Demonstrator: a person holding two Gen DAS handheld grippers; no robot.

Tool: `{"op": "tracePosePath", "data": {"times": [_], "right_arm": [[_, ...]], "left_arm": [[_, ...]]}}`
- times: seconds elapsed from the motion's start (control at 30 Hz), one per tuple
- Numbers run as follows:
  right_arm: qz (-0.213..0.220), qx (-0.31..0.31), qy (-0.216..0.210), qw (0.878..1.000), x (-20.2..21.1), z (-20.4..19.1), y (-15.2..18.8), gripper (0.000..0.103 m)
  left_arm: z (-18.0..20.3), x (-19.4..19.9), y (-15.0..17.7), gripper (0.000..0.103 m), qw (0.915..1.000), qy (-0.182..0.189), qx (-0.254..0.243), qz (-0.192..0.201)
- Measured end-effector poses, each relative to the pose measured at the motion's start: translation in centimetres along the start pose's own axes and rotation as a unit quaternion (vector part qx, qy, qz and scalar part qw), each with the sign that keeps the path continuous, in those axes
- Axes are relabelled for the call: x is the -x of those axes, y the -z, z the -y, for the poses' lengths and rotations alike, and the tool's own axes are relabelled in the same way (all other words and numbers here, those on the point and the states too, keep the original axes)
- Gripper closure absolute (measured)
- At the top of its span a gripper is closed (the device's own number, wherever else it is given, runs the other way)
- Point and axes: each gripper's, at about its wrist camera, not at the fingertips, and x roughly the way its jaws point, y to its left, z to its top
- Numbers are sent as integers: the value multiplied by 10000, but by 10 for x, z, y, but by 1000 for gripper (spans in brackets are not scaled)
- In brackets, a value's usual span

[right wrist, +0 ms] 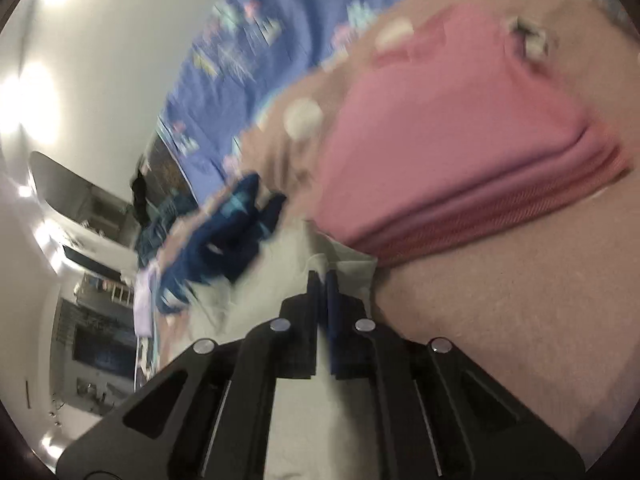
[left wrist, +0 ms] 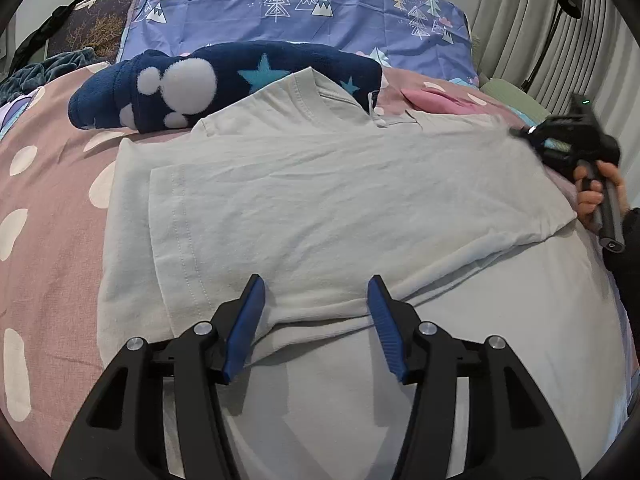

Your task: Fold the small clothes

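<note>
Left claw agape, right claw pinched.

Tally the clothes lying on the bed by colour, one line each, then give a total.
Pale grey: 1, the t-shirt, spread out with one side folded over
Navy: 1, the fleece garment with white paw print and stars
Pink: 1, the folded garment
Total: 3

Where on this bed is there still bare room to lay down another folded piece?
Bare polka-dot bedspread lies left of the pale grey T-shirt, below the navy paw-print fleece. In the right wrist view, a bare stretch also lies below the folded pink garment. It is crowded along the patterned blue pillow, where fleece, shirt collar and pink garment meet.
</note>
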Motion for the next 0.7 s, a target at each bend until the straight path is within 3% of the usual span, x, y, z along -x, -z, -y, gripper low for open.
{"op": "tracePosePath", "data": {"times": [0.1, 0.2, 0.23, 0.27, 0.3, 0.33, 0.4, 0.47, 0.5, 0.57, 0.63, 0.67, 0.7], "right_arm": [[542, 1119, 890, 9882, 29, -39, 12, 101], [624, 2144, 2725, 9359, 10, -54, 23, 101], [543, 2275, 2980, 9255, 4, -52, 27, 99], [491, 2205, 2855, 9314, 4, -50, 29, 98], [528, 1971, 2486, 9469, 10, -46, 32, 98], [601, 1840, 2257, 9548, 17, -46, 34, 97], [553, 1838, 1760, 9655, 29, -51, 48, 97], [313, 2085, 1458, 9666, 36, -57, 69, 97], [142, 2286, 1476, 9622, 39, -60, 83, 93], [-248, 2873, 2242, 9309, 29, -52, 115, 96], [-90, 3390, 2618, 9036, 28, -43, 132, 97], [-53, 3519, 2667, 8973, 28, -43, 133, 96], [32, 3507, 2758, 8949, 30, -46, 134, 83]], "left_arm": [[0, 0, 0, 48, 10000, 1, -3, 1], [0, 0, 0, 48, 10000, 2, -5, 0], [0, 0, 0, 48, 10000, 5, -2, 0], [0, 0, 0, 48, 10000, 11, -10, 0], [0, 0, 0, 48, 10000, 9, -12, -2], [0, 0, 0, 48, 10000, 7, -14, -2], [0, 0, 0, 48, 10000, 5, -16, -2], [0, 0, 0, 48, 10000, 14, -9, -2], [0, 0, 0, 48, 10000, 19, -6, -3], [0, 0, 0, 48, 10000, 3, -19, -3], [1, 0, 0, 47, 10000, 13, -34, -2], [1, 0, 0, 46, 10000, 12, -50, -4], [2, 0, 0, 45, 10000, 10, -65, -2]]}}
